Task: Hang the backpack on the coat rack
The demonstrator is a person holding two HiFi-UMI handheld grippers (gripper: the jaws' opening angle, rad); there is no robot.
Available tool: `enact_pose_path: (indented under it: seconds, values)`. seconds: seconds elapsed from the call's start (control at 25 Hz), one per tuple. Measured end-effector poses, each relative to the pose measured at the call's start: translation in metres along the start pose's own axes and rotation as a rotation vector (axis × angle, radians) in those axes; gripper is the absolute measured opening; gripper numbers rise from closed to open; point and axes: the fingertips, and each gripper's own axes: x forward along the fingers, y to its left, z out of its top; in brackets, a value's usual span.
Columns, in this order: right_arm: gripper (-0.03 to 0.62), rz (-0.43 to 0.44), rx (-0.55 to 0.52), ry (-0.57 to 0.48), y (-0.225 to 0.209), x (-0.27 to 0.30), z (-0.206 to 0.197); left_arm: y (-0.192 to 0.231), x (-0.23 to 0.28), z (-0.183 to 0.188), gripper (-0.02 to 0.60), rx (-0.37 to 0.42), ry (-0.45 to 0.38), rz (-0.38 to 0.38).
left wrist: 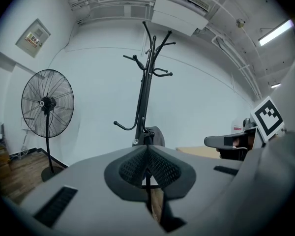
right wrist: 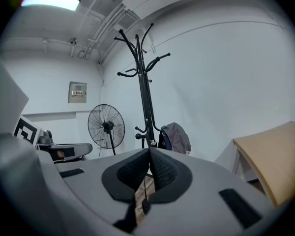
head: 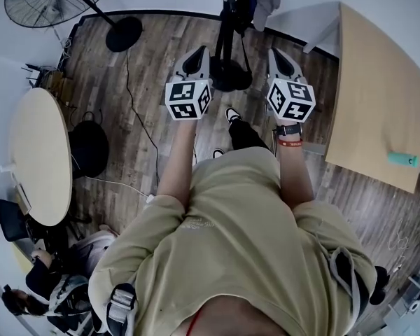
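I held my left gripper [left wrist: 147, 150] and right gripper [right wrist: 149, 153] with jaws pressed together, nothing between them (both faced the coat rack [right wrist: 143, 92]). The grey backpack [right wrist: 175, 137] hung low on it.

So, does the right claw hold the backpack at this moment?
No, the right claw is shut with nothing in it, and the backpack is over by the rack.

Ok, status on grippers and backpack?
Left gripper shut, empty; right gripper shut, empty. Backpack low against coat rack, not gripped. Fan stands aside.
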Motion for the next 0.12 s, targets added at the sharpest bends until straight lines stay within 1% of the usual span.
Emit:
enact_pose_path:
  seconds: [0.12]
  values:
    - [0.015, 0.019, -0.015, 0.013, 0.0037, 0.0108, -0.0001, 0.0068, 0.0105, -0.0124, 0.025, -0.024, 0.037, -0.009]
